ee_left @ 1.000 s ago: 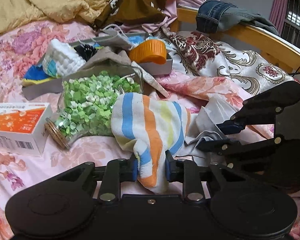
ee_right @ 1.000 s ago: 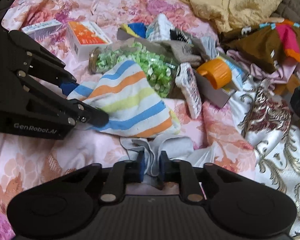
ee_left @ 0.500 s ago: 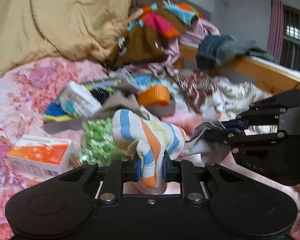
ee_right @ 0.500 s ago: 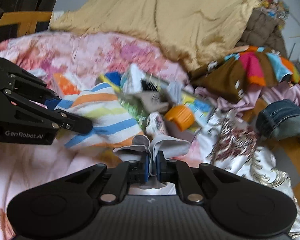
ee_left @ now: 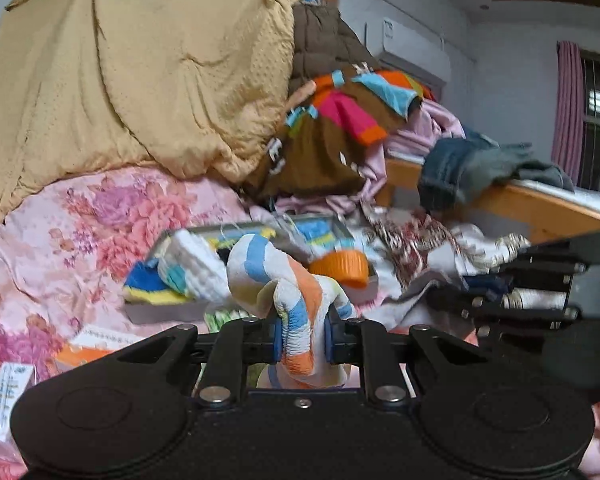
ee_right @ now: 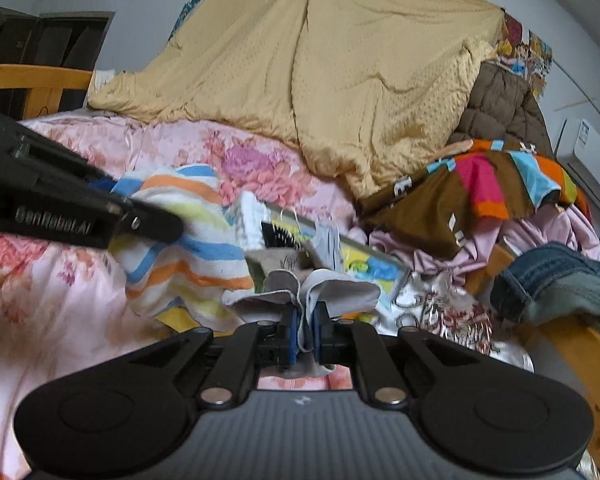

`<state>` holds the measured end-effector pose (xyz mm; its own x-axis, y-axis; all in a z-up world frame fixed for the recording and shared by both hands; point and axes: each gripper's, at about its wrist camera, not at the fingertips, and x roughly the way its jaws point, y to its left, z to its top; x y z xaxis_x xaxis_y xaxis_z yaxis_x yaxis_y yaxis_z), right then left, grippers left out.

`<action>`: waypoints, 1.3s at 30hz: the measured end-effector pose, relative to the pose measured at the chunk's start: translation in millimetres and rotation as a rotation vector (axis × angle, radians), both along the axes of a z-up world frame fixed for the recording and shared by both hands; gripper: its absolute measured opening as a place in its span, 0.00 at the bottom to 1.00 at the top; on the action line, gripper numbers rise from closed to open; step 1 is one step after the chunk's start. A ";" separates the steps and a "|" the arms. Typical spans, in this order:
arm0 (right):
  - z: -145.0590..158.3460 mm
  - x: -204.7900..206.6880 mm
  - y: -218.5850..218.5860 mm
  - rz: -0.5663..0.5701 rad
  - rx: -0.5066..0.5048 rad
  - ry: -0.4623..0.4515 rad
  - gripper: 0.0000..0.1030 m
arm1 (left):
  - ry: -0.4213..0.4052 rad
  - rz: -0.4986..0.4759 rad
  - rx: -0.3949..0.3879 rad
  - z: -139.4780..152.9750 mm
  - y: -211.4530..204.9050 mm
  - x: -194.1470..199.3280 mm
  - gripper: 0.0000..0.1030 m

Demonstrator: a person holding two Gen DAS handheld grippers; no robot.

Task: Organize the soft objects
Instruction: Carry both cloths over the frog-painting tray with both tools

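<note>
Between the left fingers (ee_left: 278,340), striped towel (ee_left: 296,304); between the right fingers (ee_right: 294,334), grey cloth (ee_right: 340,286).

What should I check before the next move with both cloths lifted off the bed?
1. Left hand-held gripper shut on the striped towel: ok, pads pinch a bunched fold.
2. Right hand-held gripper shut on the grey cloth: ok, only a thin edge is pinched.
3. The two cloths separate from each other: cannot tell, they overlap in the right wrist view.
4. Towel's lower end clear of the bed: cannot tell, the gripper body hides it.
5. Towel clear of the tray and orange cap: cannot tell, they sit right behind it.
</note>
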<state>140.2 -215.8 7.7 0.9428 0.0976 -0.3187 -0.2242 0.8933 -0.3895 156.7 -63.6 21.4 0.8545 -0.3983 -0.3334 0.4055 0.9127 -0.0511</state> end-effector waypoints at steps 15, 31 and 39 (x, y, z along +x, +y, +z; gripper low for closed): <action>13.6 161.0 7.1 -0.029 0.334 -0.077 0.09 | -0.011 0.128 -0.045 35.3 31.1 160.3 0.19; -25.1 235.1 7.0 -0.121 0.466 0.123 0.11 | 0.164 0.178 -0.054 -37.2 19.8 274.8 0.20; -35.8 255.4 20.3 -0.169 0.424 0.220 0.12 | 0.290 0.168 -0.040 -58.9 29.4 287.2 0.21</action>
<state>395.6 -195.5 -28.2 0.8716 0.1132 -0.4771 -0.0986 0.9936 0.0555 443.9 -34.2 -37.6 0.7814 -0.2775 -0.5590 0.2130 0.9605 -0.1791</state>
